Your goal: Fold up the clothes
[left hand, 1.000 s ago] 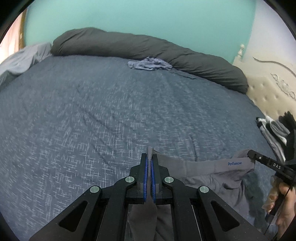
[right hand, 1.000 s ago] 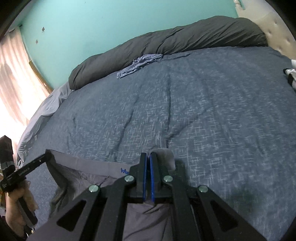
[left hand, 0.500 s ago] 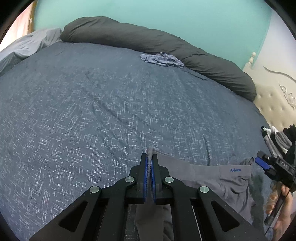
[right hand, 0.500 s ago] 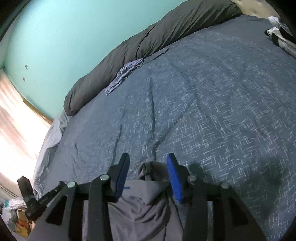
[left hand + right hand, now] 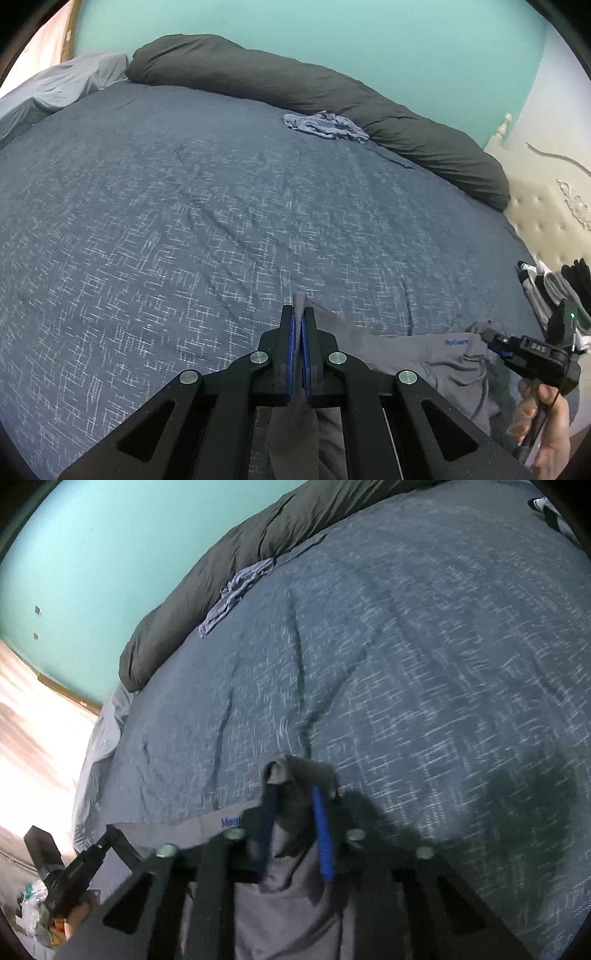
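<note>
The left gripper [image 5: 298,325] was clamped on the grey underwear [image 5: 424,354] waistband at the bed's [image 5: 184,221] near edge; the right gripper's [image 5: 295,812] jaws were closing with fabric between them; open bedspread lay beyond.

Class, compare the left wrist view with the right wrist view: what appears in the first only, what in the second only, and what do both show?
Left wrist only: the cream tufted headboard, a pile of dark and white clothes at the bed's edge, and the left gripper shut on a fold of the grey garment.

Right wrist only: bright curtains, clutter at the lower left, and the right gripper, jaws closing with grey cloth between them.

Both: blue bedspread, dark bolster, crumpled blue garment, teal wall.
</note>
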Motion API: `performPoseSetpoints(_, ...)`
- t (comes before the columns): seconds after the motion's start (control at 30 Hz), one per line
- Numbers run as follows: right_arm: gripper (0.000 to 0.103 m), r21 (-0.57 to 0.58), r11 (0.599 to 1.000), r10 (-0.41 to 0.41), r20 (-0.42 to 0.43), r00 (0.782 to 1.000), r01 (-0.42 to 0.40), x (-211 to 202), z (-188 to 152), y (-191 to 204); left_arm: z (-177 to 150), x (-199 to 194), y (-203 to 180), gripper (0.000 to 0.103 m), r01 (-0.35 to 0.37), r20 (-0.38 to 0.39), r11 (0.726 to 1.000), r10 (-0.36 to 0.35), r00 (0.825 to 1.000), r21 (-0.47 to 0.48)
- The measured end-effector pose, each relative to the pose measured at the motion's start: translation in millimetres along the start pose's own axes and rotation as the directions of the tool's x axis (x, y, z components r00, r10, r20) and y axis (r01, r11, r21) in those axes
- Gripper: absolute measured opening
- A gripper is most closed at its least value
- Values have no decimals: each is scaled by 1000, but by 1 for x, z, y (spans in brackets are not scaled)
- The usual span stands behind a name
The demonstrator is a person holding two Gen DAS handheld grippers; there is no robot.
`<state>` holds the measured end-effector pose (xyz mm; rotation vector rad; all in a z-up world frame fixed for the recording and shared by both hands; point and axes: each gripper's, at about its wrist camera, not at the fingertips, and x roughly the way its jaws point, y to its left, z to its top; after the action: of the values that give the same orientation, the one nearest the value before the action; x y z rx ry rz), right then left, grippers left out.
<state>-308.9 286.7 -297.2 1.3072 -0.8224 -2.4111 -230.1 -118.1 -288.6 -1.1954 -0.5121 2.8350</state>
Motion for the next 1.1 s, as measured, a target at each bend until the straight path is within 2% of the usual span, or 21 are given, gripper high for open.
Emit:
performPoseSetpoints(0.1, 5, -73, 994, -78, 40, 996, 81, -4, 1, 15, 0, -1, 1, 3, 2, -1, 1000, -2, 1000, 1)
performPoseSetpoints(0.2, 5, -238, 950, -183, 101, 978, 203, -3, -1, 49, 0, -2, 3, 3, 1, -1, 1000, -1, 1000, 3)
performPoseSetpoints(0.3, 5, -361, 896, -236, 104, 966, 258, 9, -11, 79, 1, -1, 2, 3, 3, -2, 1000, -3, 1000, 6)
performPoseSetpoints(0.37, 5, -412, 879, -233, 69, 970, 240, 23, -19, 94, 0, -1, 0, 3, 5, -5, 1000, -5, 1000, 12)
performPoseSetpoints(0.43, 5, -405, 905, -139, 8, 990, 130, 30, -20, 97, -1, -1, 0, 3, 10, -10, 1000, -10, 1000, 14)
performPoseSetpoints(0.5, 6, -352, 933, -85, -20, 996, 73, 31, -15, 91, -1, 1, 1, 3, 13, -15, 1000, -13, 1000, 14)
performPoseSetpoints(0.7, 7, -121, 993, 15, 91, 996, -4, -2, 5, 48, 1, -1, 5, 3, 20, -11, 1000, -20, 1000, 2)
performPoseSetpoints(0.9, 9, -3, 999, -35, 161, 986, 36, -12, 13, 29, 0, -1, 6, 3, 17, -15, 1000, -17, 1000, -2)
performPoseSetpoints(1.1, 12, 32, 996, -88, 179, 980, 84, -20, 18, 15, 0, -1, 6, 4, 5, -14, 1000, -5, 1000, 0)
